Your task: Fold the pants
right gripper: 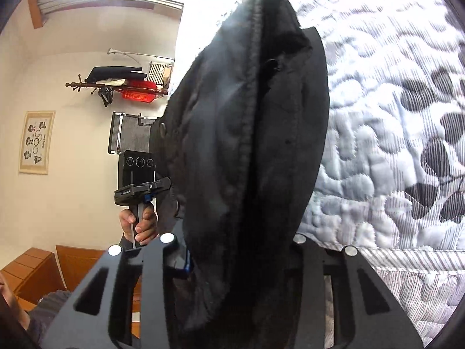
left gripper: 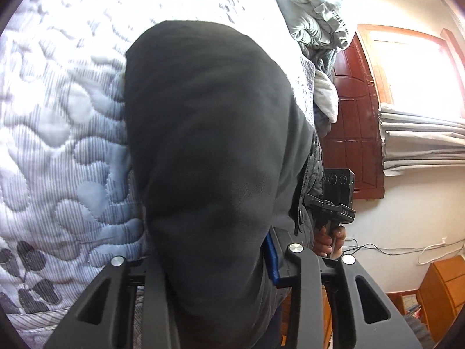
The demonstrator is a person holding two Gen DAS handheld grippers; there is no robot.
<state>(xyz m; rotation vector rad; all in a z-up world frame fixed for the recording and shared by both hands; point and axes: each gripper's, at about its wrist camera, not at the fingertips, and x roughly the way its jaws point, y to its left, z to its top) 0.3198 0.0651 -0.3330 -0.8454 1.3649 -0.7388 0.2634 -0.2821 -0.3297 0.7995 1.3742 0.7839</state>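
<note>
The dark pants [left gripper: 209,133] hang in front of the left wrist camera, over the quilted bedspread [left gripper: 58,133]. My left gripper [left gripper: 221,267] is shut on the pants, with cloth bunched between its fingers. In the right wrist view the pants [right gripper: 247,151] show a seam and fuzzy lining. My right gripper [right gripper: 235,264] is shut on them too. Each gripper shows in the other's view, held by a hand: the right one [left gripper: 337,200] and the left one [right gripper: 139,180]. The fingertips are hidden by cloth.
A grey-white quilt with leaf print [right gripper: 392,145] covers the bed. Piled bedding [left gripper: 316,14] lies at the far end. A red-brown door [left gripper: 354,122], curtain [left gripper: 421,142] and wooden cabinet [left gripper: 441,290] stand beside the bed. A coat rack [right gripper: 116,87] hangs on the wall.
</note>
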